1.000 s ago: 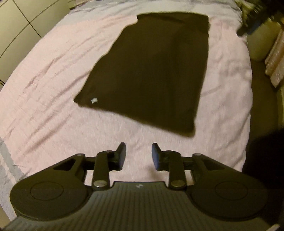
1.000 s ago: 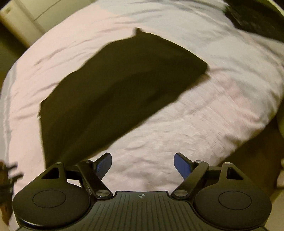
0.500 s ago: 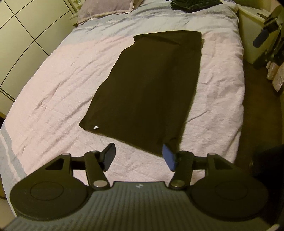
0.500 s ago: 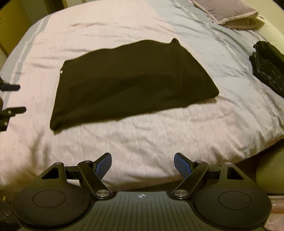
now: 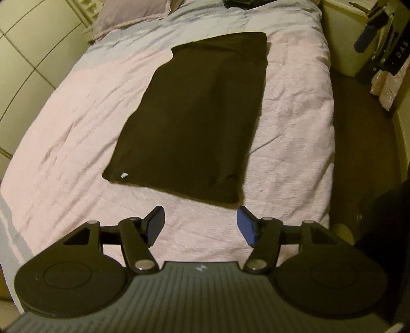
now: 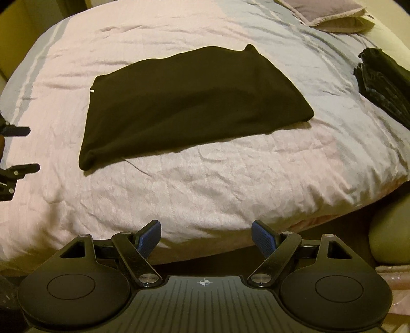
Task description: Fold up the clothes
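From the left wrist view, the black garment (image 5: 194, 123) is seen lying flat on the pink bedspread (image 5: 64, 123) as a long folded panel, its near hem just ahead of the left hand-held gripper (image 5: 201, 225). The jaws are opening and nothing is caught between them. The next fold is best made by pinching both near corners at once and carrying them evenly to the far edge (a small white tag marks the near left corner). Compared with a second ago, the jaws are spread much wider, and the pillow (image 5: 133, 11) has come into view.

From the right wrist view, the garment (image 6: 189, 102) is seen sideways, well apart from the right hand-held gripper (image 6: 206, 237), which is held wide open and empty above the bed's edge. A dark pile of clothes (image 6: 384, 84) rests at the far right. A second earlier the picture was blurred and tilted; now it is level and sharp.
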